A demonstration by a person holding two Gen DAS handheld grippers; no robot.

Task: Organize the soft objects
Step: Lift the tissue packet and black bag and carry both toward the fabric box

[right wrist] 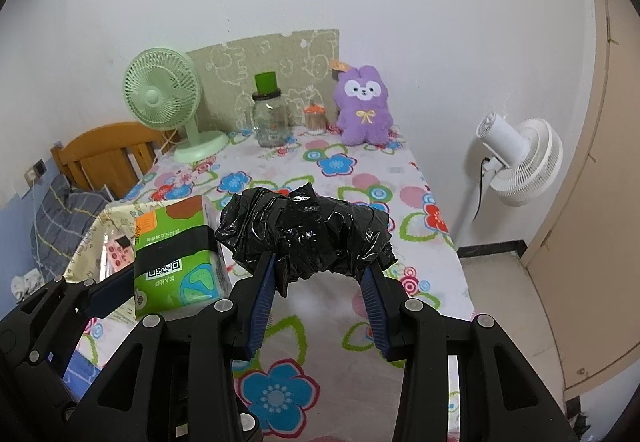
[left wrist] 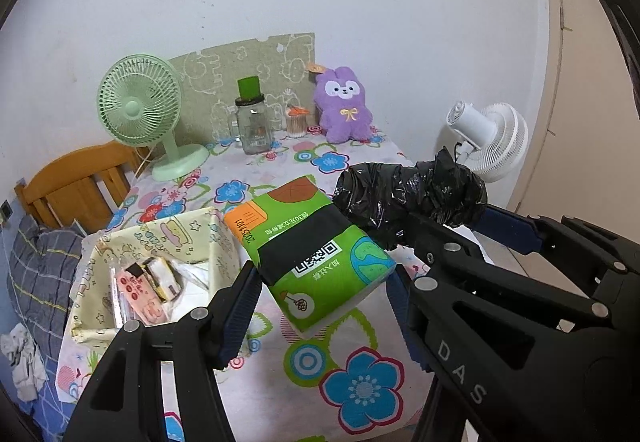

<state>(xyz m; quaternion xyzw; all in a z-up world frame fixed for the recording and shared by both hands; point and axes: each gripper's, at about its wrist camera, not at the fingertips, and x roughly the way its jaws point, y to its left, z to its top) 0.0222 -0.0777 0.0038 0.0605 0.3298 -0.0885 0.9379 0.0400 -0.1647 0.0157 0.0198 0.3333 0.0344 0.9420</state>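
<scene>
Clamping a green tissue pack (left wrist: 320, 254) between its pads, the left gripper (left wrist: 322, 292) holds it above the flowered tablecloth (left wrist: 360, 382) beside the fabric basket (left wrist: 160, 234), while the right gripper (right wrist: 320, 274) pinches a black plastic bag bundle (right wrist: 312, 230) just alongside, also off the table.

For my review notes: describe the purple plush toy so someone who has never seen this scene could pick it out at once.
Start at the flowered tablecloth and follow it to the far edge by the white wall. There, right of the green desk fan and the glass jar, sits the purple plush toy. It alone is furry, with a white face and yellow bow.
</scene>
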